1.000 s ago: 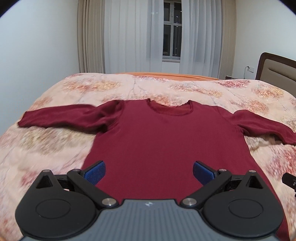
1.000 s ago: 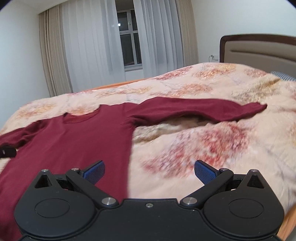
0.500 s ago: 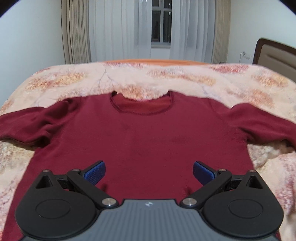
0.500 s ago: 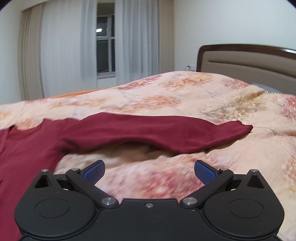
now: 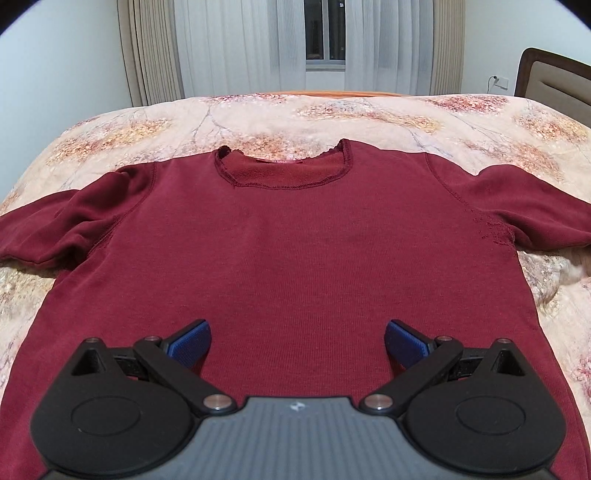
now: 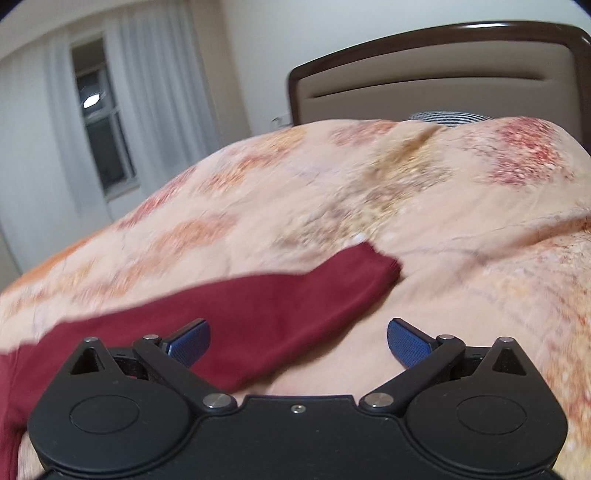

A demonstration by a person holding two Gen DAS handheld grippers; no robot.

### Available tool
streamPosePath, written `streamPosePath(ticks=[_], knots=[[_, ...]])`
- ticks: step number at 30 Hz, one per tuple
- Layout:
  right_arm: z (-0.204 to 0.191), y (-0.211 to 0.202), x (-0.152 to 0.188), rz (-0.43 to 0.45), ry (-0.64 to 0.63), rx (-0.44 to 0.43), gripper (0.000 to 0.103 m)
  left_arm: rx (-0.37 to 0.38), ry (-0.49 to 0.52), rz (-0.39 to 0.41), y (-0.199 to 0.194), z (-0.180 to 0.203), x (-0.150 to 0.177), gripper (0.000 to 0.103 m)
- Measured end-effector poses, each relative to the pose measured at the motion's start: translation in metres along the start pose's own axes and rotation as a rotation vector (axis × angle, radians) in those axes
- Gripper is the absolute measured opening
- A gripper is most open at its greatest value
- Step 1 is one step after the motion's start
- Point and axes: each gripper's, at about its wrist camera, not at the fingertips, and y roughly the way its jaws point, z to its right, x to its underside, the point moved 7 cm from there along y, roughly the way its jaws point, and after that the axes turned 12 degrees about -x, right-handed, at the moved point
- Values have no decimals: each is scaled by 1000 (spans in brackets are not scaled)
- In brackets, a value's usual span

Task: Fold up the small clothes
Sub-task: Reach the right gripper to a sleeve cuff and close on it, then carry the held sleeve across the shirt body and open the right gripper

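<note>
A dark red long-sleeved sweater (image 5: 288, 236) lies flat, front up, on the floral bedspread (image 5: 332, 114), neck opening away from me and both sleeves spread out. My left gripper (image 5: 297, 341) hovers open over the sweater's lower body with nothing between its blue pads. In the right wrist view one red sleeve (image 6: 258, 310) runs across the bed to its cuff (image 6: 380, 266). My right gripper (image 6: 298, 341) hangs just above that sleeve's near part; its jaws are closing but still wide, and the pads touch no cloth.
A padded headboard (image 6: 436, 81) with a dark wooden frame stands beyond the sleeve, with a striped pillow (image 6: 447, 118) peeking over the bedspread. Curtains and a window (image 5: 325, 33) fill the far wall. The bedspread is rumpled beside the sweater's right side (image 5: 546, 273).
The left gripper moved in over the sweater's middle and lower. The right gripper swung right along the sleeve toward the cuff and headboard, rolling as it went.
</note>
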Motion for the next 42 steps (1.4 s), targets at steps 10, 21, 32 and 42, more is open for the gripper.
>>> streamPosePath(ticks=[10, 21, 32, 42], knots=[[26, 21, -16, 18, 83, 165, 17, 5, -45, -28, -20, -24, -15, 103], [-58, 6, -64, 125, -53, -26, 6, 12, -38, 73, -61, -101, -58, 103], [-252, -17, -78, 132, -242, -404, 6, -18, -122, 110, -51, -166, -66, 103], [-423, -32, 7, 7, -352, -694, 6, -82, -222, 115, -40, -225, -60, 103]])
